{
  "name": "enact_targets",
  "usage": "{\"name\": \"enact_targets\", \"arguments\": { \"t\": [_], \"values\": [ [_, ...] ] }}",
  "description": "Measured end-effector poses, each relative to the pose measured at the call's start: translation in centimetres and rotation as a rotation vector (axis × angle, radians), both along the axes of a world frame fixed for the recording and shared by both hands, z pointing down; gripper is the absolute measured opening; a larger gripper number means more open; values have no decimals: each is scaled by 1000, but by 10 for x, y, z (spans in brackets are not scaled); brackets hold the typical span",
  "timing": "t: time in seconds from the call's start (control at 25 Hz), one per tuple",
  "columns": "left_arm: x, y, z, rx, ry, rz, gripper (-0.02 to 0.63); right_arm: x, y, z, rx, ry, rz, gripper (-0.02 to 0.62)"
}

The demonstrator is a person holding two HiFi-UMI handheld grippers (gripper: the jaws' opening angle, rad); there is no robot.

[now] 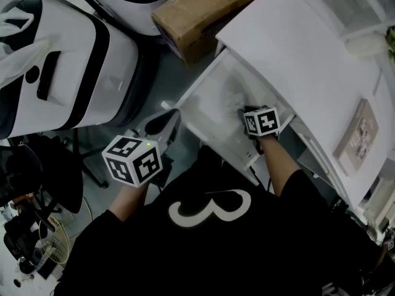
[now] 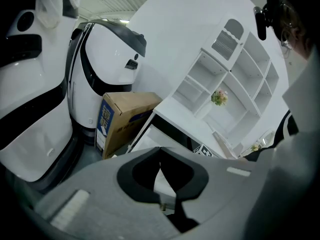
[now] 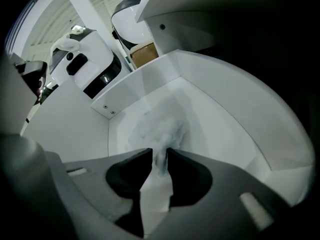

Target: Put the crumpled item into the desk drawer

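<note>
The desk drawer (image 1: 199, 123) stands pulled out under the white desk top (image 1: 296, 54). A crumpled white item (image 3: 161, 126) lies on the drawer floor; in the head view the crumpled item (image 1: 231, 100) shows faintly. My right gripper (image 3: 159, 155) reaches into the drawer, its jaws a little apart with a wisp of the item in the gap and no firm pinch, so it is open. In the head view my right gripper (image 1: 245, 113) is mostly hidden by its marker cube. My left gripper (image 1: 170, 116) hangs outside the drawer's left front corner, tips together and empty.
A brown cardboard box (image 1: 197, 17) stands on the floor behind the drawer. Large white and black machine shells (image 1: 55, 66) fill the left side. A flat framed item (image 1: 357, 135) lies on the desk. A white shelf unit (image 2: 235, 69) stands on the desk's far side.
</note>
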State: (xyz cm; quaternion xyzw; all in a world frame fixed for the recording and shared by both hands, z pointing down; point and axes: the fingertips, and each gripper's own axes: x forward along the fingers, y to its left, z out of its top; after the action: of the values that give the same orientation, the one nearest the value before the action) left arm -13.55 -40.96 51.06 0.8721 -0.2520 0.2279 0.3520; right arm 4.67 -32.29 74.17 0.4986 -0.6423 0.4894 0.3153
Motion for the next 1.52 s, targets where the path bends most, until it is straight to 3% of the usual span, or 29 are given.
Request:
{"name": "enact_targets", "arguments": {
  "t": [0.36,0.76,0.88,1.12,1.24,1.52],
  "values": [
    [3,-2,-2,-6,10,-16,9,5,-6,-12,39,5,30,220],
    [16,27,-15,5,16,-37,9,-4,-1,-88,243,-81,-12,219],
    [23,38,-26,19,32,-40,9,-4,1,-128,338,-125,-8,150],
    [34,71,-57,68,67,-34,9,-6,18,-220,565,-192,-16,141],
    [39,95,-73,92,85,-29,9,-9,40,-265,670,-221,-39,87],
    [56,157,-118,221,95,32,9,-16,102,-324,781,-212,-109,3]
  ]
}}
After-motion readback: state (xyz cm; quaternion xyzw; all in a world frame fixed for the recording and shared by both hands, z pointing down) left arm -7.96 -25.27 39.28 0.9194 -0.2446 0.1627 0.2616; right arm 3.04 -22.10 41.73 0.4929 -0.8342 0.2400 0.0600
